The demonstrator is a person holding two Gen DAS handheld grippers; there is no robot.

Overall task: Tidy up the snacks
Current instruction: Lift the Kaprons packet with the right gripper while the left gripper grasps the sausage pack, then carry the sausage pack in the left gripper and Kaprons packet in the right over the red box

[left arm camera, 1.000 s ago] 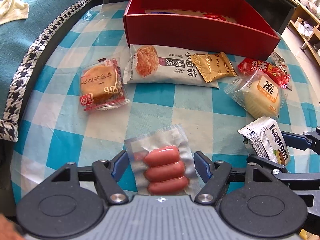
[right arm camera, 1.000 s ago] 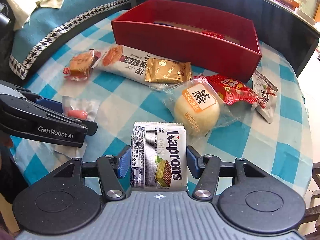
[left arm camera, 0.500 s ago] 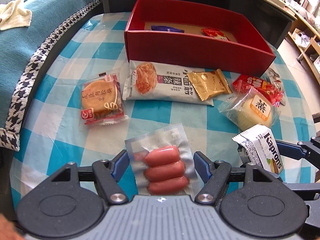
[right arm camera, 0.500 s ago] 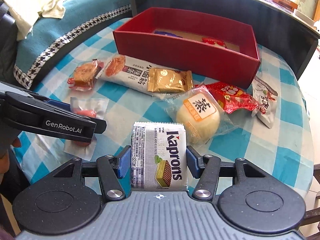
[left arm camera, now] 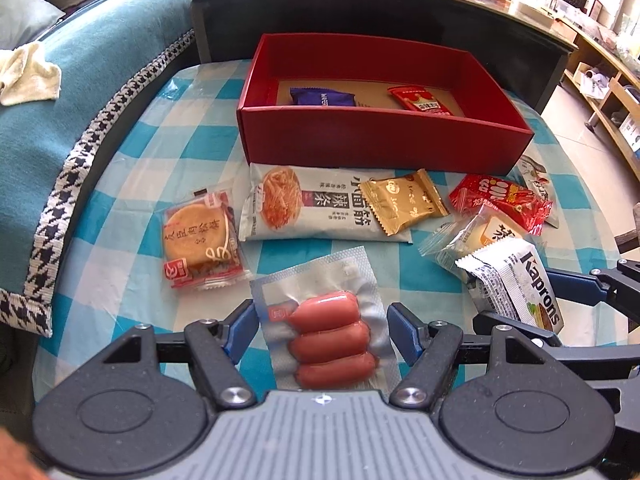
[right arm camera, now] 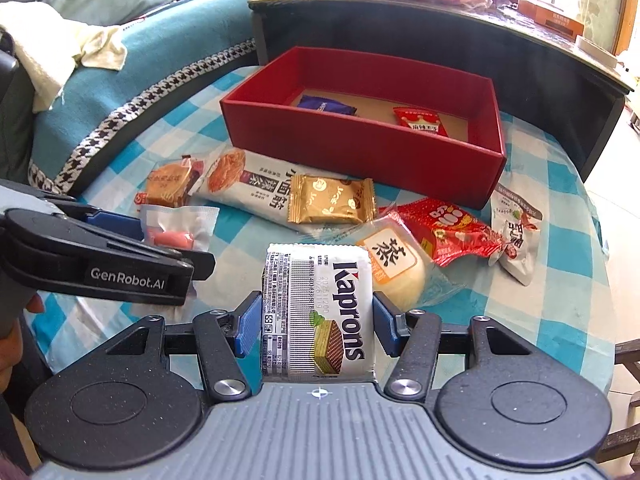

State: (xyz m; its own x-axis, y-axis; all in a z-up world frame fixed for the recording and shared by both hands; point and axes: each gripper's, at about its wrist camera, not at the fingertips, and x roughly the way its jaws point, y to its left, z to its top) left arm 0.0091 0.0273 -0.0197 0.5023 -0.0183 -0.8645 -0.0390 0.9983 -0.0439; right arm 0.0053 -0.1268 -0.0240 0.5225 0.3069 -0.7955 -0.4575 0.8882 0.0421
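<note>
Both grippers carry a snack above the checked tablecloth [left arm camera: 132,168], apparently bound for the red box [left arm camera: 380,136], which already holds a purple packet [left arm camera: 323,98] and a small red packet [left arm camera: 420,100]. The left gripper [left arm camera: 320,322] pinches a vacuum pack of sausages [left arm camera: 326,336] by its edges, jaws fairly wide; the right gripper [right arm camera: 316,320] clamps a Kaprons wafer pack [right arm camera: 318,308] across its width. Loose between them and the box lie a round pastry [left arm camera: 198,236], a long noodle-snack bag [left arm camera: 304,208] and a gold packet [left arm camera: 404,200]
</note>
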